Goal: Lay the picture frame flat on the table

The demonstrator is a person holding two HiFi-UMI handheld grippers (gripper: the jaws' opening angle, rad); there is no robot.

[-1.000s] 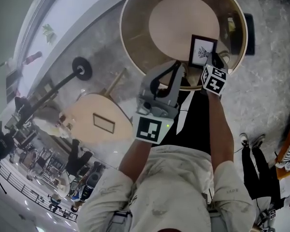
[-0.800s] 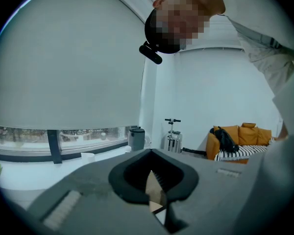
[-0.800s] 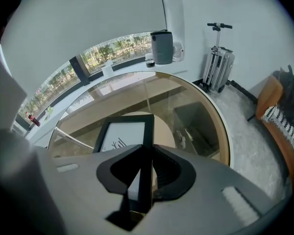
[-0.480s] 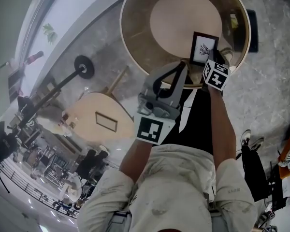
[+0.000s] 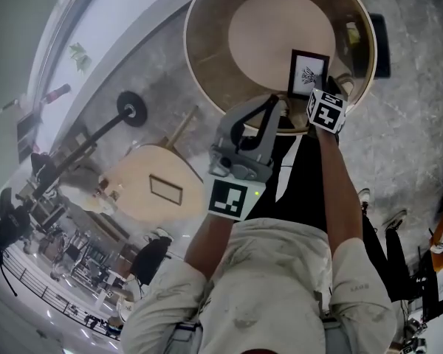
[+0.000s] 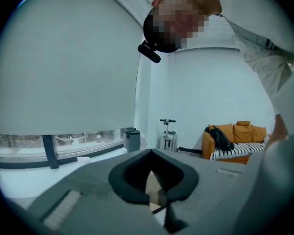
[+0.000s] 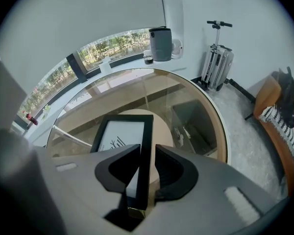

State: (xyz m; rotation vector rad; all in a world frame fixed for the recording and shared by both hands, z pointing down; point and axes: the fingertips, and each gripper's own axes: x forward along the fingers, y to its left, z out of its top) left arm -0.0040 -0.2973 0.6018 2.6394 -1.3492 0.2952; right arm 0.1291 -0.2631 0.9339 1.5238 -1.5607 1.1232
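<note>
A black picture frame (image 5: 308, 73) with a white print is over the near right part of the round glass table (image 5: 199, 72). My right gripper (image 5: 323, 93) is shut on it. In the right gripper view the frame (image 7: 121, 135) runs away from me and its right edge is pinched between the two jaws of the right gripper (image 7: 146, 176). I cannot tell whether the frame touches the glass. My left gripper (image 5: 272, 108) hangs just off the table's near rim. It points up at the room, and the left gripper (image 6: 158, 194) has its jaws together with nothing between them.
The table has a wooden rim (image 7: 221, 131), with a round wooden disc (image 5: 277, 28) under the glass. A black floor lamp (image 5: 125, 109) stands to the left. A scooter (image 7: 216, 53), a grey bin (image 7: 160, 43) and an orange sofa (image 6: 232, 135) lie beyond.
The right gripper and the frame have shifted only slightly over the table. The left gripper has stayed where it was.
</note>
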